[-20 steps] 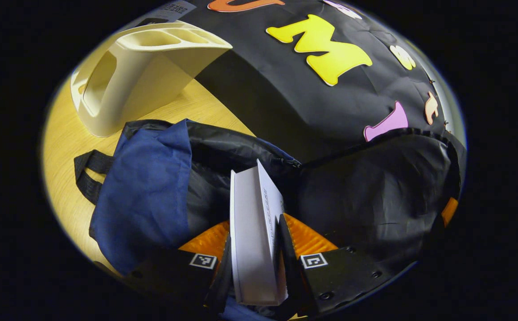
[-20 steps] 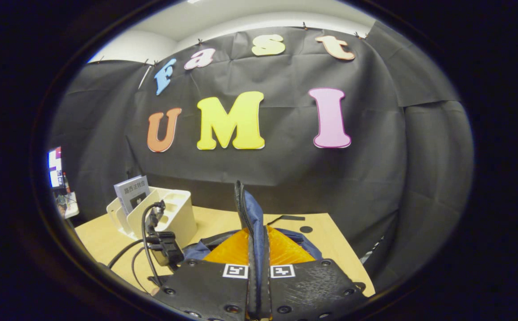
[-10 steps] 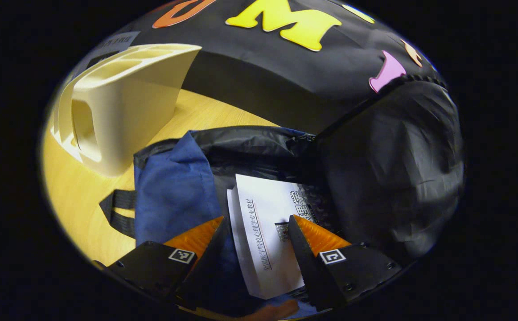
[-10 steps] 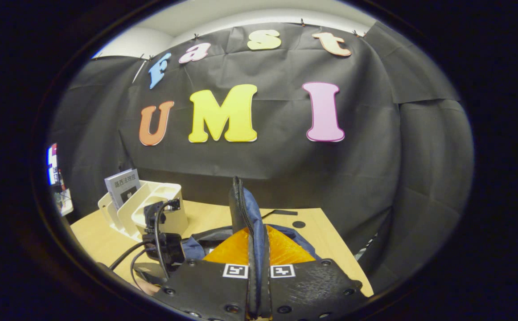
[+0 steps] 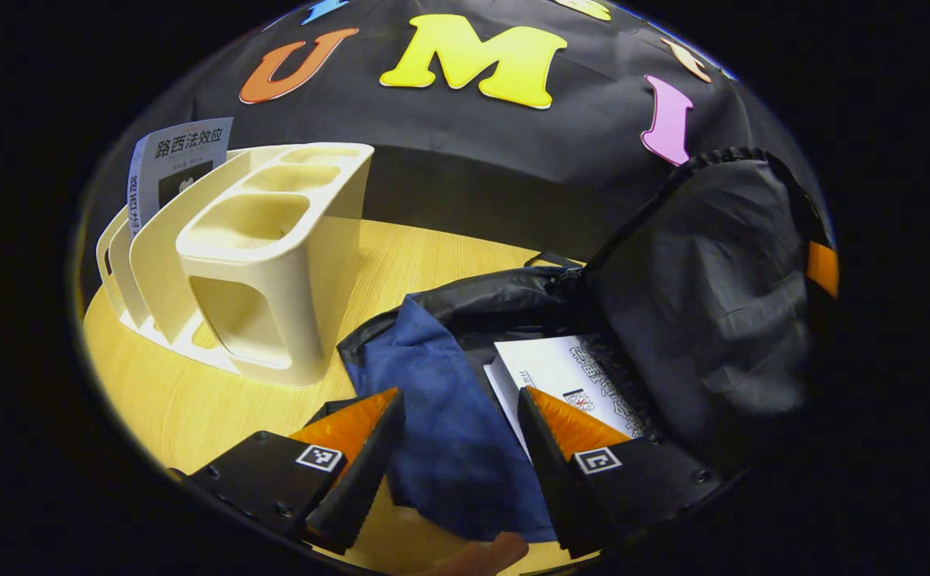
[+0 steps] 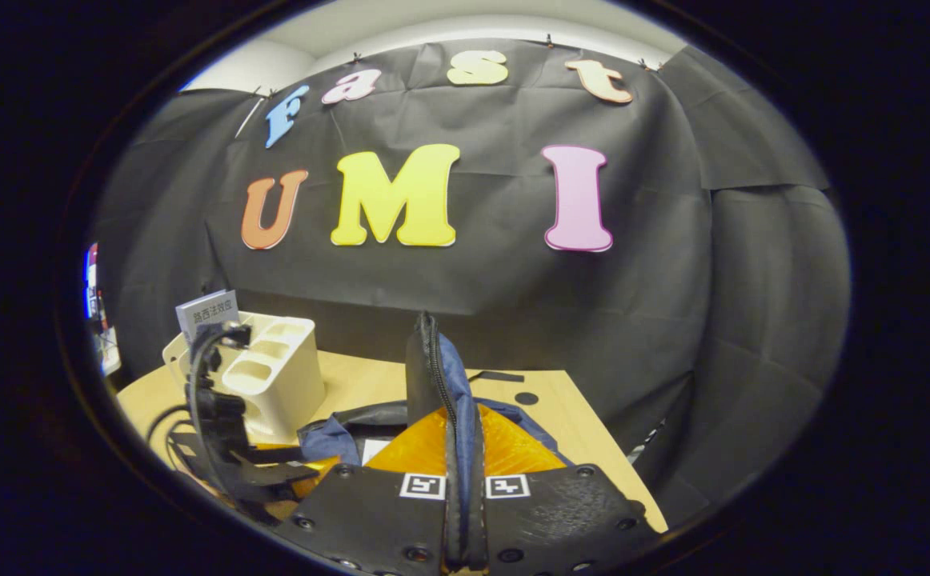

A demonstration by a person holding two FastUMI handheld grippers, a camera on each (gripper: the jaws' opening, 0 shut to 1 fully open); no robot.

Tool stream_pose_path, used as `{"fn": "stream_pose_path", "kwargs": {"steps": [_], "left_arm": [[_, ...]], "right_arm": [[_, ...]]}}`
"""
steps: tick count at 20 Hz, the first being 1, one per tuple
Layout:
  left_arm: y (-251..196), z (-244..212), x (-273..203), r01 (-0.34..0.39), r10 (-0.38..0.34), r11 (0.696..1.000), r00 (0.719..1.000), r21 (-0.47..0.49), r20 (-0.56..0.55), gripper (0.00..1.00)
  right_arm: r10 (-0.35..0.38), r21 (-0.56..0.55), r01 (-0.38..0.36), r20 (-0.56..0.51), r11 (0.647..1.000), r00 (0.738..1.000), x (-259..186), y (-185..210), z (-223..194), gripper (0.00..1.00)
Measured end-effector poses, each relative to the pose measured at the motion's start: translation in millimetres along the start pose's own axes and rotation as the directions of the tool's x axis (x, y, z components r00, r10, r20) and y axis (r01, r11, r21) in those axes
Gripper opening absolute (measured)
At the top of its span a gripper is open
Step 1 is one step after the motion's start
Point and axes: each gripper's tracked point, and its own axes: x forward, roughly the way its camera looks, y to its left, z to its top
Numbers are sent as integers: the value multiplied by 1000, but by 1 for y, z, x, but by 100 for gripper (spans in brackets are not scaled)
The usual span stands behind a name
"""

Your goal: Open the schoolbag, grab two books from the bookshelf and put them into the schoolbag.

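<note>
The blue schoolbag (image 5: 441,432) lies open on the wooden table, and a white book (image 5: 561,372) rests flat inside it. My left gripper (image 5: 461,396) hangs open just above the bag's blue front, holding nothing. The bag's flap (image 5: 705,280) stands raised at the right, black lining showing. My right gripper (image 6: 462,412) is shut on that flap's zipper edge (image 6: 433,368), holding it upright. The cream bookshelf (image 5: 265,248) stands left of the bag with one book (image 5: 177,156) in its back slot. In the right gripper view the left gripper (image 6: 225,448) sits low at the left, by the bookshelf (image 6: 273,376).
The table (image 6: 561,424) ends close to the bag's right side, with the black wall cloth behind it. A bag strap (image 6: 497,374) lies on the wood beyond the flap. Bare tabletop (image 5: 161,384) shows in front of the bookshelf.
My left gripper has opened and let go of the white book, which now lies flat in the bag. That gripper has drawn back and turned toward the bookshelf. The right gripper still holds the flap.
</note>
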Motion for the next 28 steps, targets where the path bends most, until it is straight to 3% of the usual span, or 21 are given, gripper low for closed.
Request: {"fn": "stream_pose_path", "kwargs": {"steps": [6, 15, 20, 24, 28], "left_arm": [[68, 46, -58, -78, 68, 994, 989, 76, 129, 89], [156, 108, -127, -223, 181, 963, 952, 150, 248, 89], [187, 159, -146, -270, 217, 954, 920, 127, 327, 89], [214, 211, -157, -307, 252, 946, 894, 99, 370, 97], [237, 259, -147, -343, 291, 935, 891, 94, 349, 97]], "right_arm": [[8, 16, -7, -42, 1000, 999, 7, 12, -14, 4], [-68, 36, 69, -38, 997, 997, 6, 13, -16, 4], [-95, 15, 96, -44, 995, 994, 4, 17, -16, 4], [-96, -23, 95, -47, 995, 994, 2, 24, -16, 4], [-63, -23, 62, -26, 998, 998, -2, 29, -11, 3]]}}
